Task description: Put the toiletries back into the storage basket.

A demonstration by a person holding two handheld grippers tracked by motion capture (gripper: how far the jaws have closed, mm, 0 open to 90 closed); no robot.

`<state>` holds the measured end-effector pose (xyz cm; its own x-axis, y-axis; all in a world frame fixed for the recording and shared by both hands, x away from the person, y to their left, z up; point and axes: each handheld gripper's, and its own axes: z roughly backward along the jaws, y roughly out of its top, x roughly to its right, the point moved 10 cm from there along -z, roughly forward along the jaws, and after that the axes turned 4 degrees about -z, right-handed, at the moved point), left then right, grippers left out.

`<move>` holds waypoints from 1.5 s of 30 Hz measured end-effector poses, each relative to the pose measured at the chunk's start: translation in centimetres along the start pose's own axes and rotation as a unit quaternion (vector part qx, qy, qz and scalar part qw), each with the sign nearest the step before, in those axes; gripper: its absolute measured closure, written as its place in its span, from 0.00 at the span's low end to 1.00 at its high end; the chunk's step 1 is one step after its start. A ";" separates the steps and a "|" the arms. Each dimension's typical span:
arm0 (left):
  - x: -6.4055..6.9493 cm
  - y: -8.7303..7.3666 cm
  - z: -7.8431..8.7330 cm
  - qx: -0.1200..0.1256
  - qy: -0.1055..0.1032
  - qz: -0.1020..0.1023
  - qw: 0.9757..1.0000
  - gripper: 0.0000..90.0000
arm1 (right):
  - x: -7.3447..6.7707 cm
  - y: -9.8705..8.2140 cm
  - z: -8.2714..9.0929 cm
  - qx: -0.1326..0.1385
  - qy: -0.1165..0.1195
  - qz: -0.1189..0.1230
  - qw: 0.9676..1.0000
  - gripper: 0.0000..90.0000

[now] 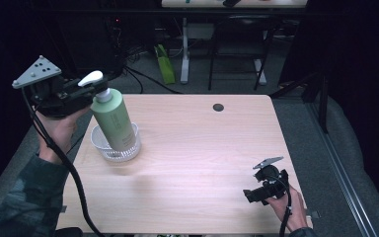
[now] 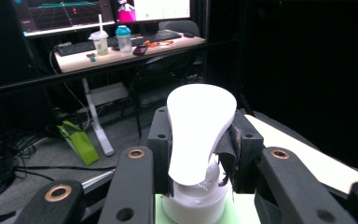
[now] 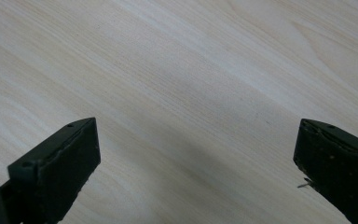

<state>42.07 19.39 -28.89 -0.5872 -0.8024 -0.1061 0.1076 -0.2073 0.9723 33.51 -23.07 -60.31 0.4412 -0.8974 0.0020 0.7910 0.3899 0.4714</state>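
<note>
Green bottle (image 1: 112, 118) hangs tilted from the left tongs (image 1: 94, 88), clamped at its white pump (image 2: 199, 128), base just inside the basket (image 1: 133, 146), so seemingly mid-transfer; right tongs (image 1: 253, 194) idle wide over the desk (image 1: 202, 148).

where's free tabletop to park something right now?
Most of the table is bare: the whole middle and far-right, between the white basket and the right gripper. Crowded only at the near-left, where the left gripper holds the green bottle in the basket.
</note>
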 end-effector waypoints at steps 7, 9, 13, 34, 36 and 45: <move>-0.9 0.7 -0.1 0.002 0.011 -0.001 1.000 0.75 | 0.0 0.0 -0.1 -0.002 0.000 0.002 1.000 0.00; -1.2 0.8 -0.2 0.003 0.014 0.000 1.000 0.75 | -0.1 0.0 -0.1 -0.001 0.003 -0.001 1.000 0.00; -1.6 1.0 -0.3 0.003 0.017 0.002 1.000 0.75 | 0.1 -0.1 -0.1 -0.002 -0.003 0.003 1.000 0.00; -3.6 1.3 -1.3 -0.005 0.041 0.002 0.999 0.75 | 0.2 -0.1 0.0 -0.003 -0.004 0.005 1.000 0.00; -3.8 1.3 -1.4 -0.005 0.042 0.004 0.999 0.75 | 0.1 -0.1 -0.1 -0.003 -0.003 0.004 1.000 0.00; -4.5 1.1 -1.9 -0.007 0.050 0.008 0.999 0.75 | 0.0 -0.1 0.0 -0.003 0.000 -0.001 1.000 0.00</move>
<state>46.36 21.73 -27.74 -0.5029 -0.8572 -0.1111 0.1274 -0.2006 0.9713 33.48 -23.07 -60.38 0.4393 -0.8983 0.0008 0.7944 0.3889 0.4666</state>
